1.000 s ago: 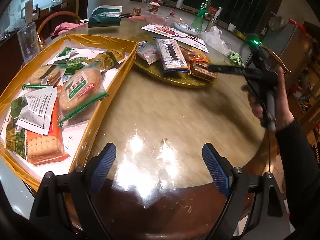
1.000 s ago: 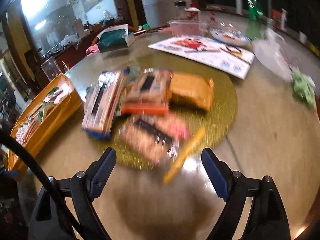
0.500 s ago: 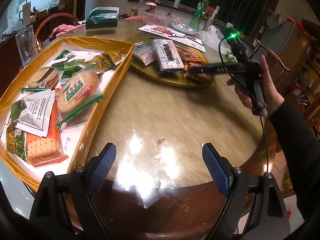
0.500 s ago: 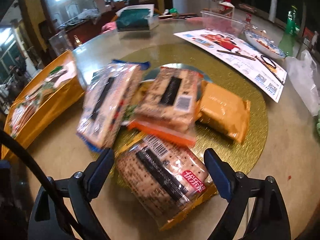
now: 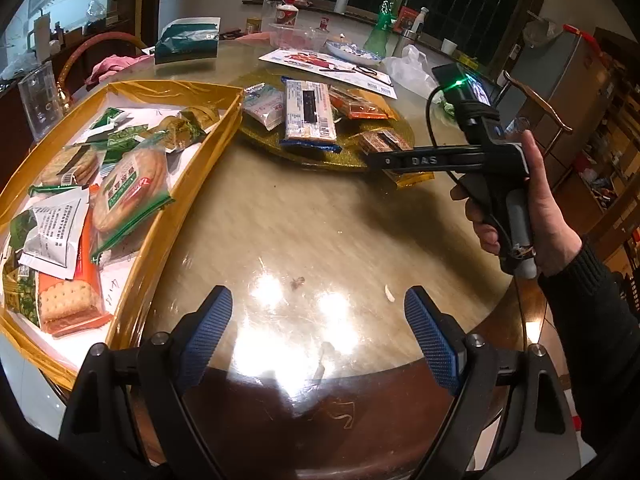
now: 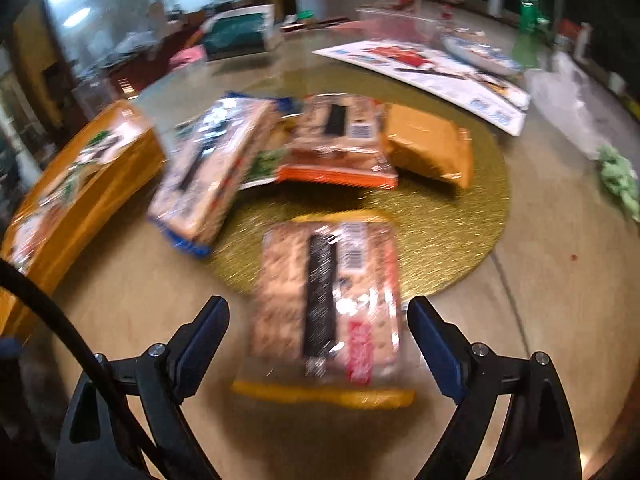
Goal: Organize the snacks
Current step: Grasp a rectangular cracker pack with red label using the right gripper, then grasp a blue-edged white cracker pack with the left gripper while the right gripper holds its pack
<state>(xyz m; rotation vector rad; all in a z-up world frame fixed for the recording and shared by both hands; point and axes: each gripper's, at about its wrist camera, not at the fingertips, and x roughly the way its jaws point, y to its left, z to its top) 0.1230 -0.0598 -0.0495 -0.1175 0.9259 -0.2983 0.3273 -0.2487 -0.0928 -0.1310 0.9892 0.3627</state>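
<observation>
Far left there's the yellow tray (image 5: 132, 292) already stuffed with snack packets, its right wall running diagonally up toward the gold mat (image 5: 320, 156). Its near corner hangs over the table edge. Right of the tray is a big bare stretch of glossy table (image 5: 320, 232), nothing on it but a couple of crumbs, so lots of room there. The left gripper (image 5: 318, 332) hovers over that bare patch near the table's front rim, jaws spread wide, nothing between them.

Over on the right wrist view, the cracker packet (image 6: 326, 296) lies half on the gold mat's near edge, half on the table. Its long axis runs pretty much straight away from the camera, yellow sealed end nearest, black label stripe running lengthwise. The right gripper (image 6: 318, 340) is released, jaws wide with a finger on each long side of the packet, not touching it. Behind it sit a long blue-edged pack (image 6: 208, 172), an orange-edged pack (image 6: 340, 144) and a plain orange packet (image 6: 430, 148). Picture's blurry though.
</observation>
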